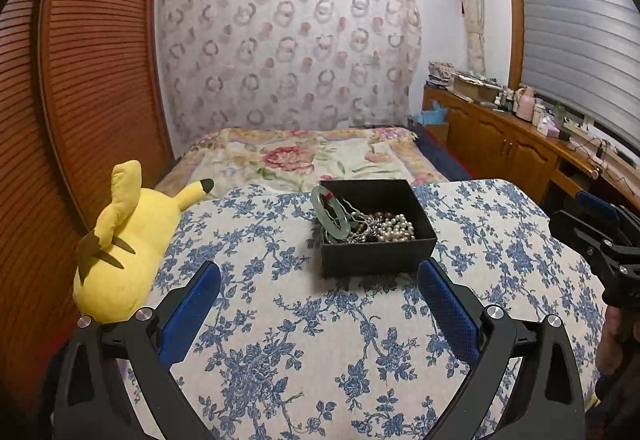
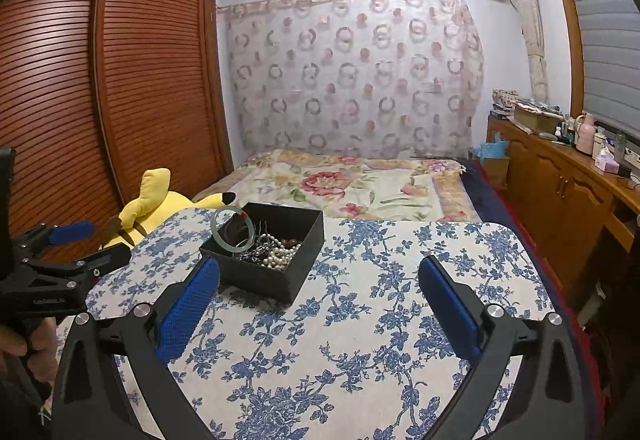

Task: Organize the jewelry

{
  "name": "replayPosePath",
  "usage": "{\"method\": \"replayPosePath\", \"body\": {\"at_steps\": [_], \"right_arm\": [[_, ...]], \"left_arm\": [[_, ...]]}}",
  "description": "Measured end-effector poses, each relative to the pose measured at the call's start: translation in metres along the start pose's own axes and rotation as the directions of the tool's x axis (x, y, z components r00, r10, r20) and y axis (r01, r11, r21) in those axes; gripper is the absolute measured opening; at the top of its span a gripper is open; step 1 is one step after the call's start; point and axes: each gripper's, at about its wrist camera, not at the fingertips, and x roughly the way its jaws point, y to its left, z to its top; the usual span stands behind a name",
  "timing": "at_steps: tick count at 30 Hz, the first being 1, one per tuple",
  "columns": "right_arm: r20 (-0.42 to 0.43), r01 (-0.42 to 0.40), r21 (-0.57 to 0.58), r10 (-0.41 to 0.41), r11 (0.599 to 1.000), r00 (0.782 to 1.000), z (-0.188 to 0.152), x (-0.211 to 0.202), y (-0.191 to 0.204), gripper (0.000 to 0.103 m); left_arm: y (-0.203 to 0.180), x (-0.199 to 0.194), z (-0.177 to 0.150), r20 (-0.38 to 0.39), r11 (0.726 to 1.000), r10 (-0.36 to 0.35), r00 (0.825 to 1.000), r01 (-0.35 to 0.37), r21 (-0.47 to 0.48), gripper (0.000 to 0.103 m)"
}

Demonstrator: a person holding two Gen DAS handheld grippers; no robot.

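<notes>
Bedroom walls, a louvred wardrobe (image 1: 92,60) at the left of the frame and a flowered bed (image 1: 304,156) fill the background; a worktop (image 1: 280,320) under a blue-flowered cloth takes up the lower half of both views. On it, just above frame centre in the left view and left of centre in the right view, stands a black box (image 1: 376,252) with its top open. Inside lie a pale green bangle (image 1: 329,212), leaning on the box's left wall and rising above the rim, and a tangled heap of pearls (image 1: 394,228) and chains.

The bangle looks stiff, smooth and likely brittle, so it would be best pinched across its raised upper arc, gently. The pearls seem limp and prone to snag on the chains; lifting from a loose loop on top of the heap would probably drag neighbours along. The box walls hem in any approach from the side.

A yellow plush (image 1: 120,248) lies at the worktop's left edge, clear of the box.

The left gripper (image 1: 320,276) and right gripper (image 2: 320,272) both have their fingers spread wide, holding nothing, short of the box.
</notes>
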Motion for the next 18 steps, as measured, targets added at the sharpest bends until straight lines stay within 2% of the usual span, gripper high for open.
{"method": "replayPosePath", "body": {"at_steps": [18], "right_arm": [[-0.008, 0.01, 0.005, -0.01, 1.0, 1.0, -0.007, 0.0049, -0.0039, 0.1]], "left_arm": [[-0.0034, -0.0056, -0.0005, 0.011, 1.0, 0.004, 1.0, -0.004, 0.006, 0.095]]}}
